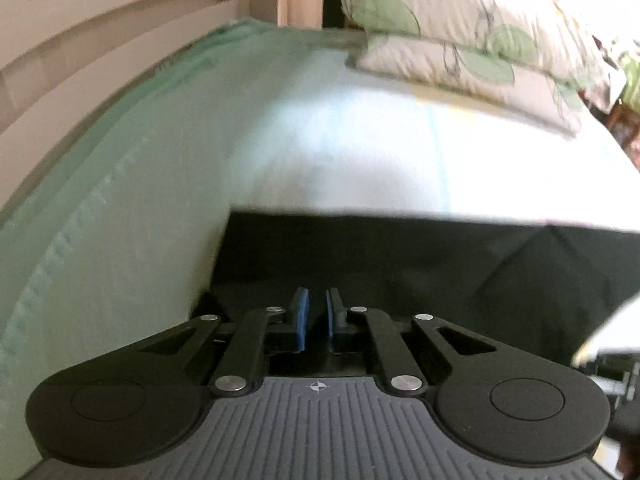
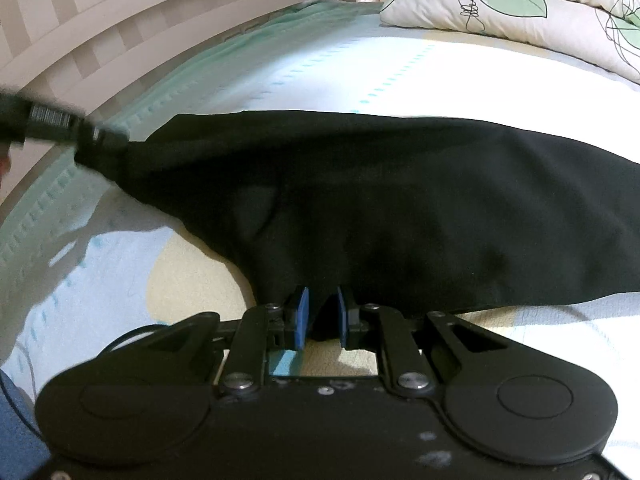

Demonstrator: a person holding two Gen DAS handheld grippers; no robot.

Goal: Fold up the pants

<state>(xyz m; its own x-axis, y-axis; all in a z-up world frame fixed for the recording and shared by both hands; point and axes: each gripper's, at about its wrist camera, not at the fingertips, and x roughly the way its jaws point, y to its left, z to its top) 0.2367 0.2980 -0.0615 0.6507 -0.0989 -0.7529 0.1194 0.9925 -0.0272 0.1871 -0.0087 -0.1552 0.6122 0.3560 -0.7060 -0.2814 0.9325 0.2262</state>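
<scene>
Black pants (image 2: 400, 200) lie across the pale bedsheet (image 2: 360, 72), pulled taut into a point at their left end. That left end is pinched by my left gripper (image 2: 102, 146), which comes in from the left edge of the right wrist view. In the left wrist view, the left gripper (image 1: 316, 300) has its blue pads close together, shut on the dark cloth of the pants (image 1: 400, 264). My right gripper (image 2: 322, 300) is shut on the near edge of the pants, with a bunch of black cloth between its blue pads.
Two stacked pillows (image 2: 520, 12) with a green leaf print lie at the far right of the bed. A slatted white bed rail (image 2: 120, 20) runs along the left side. Blue fabric of a person's clothing (image 2: 16, 440) shows at the bottom left.
</scene>
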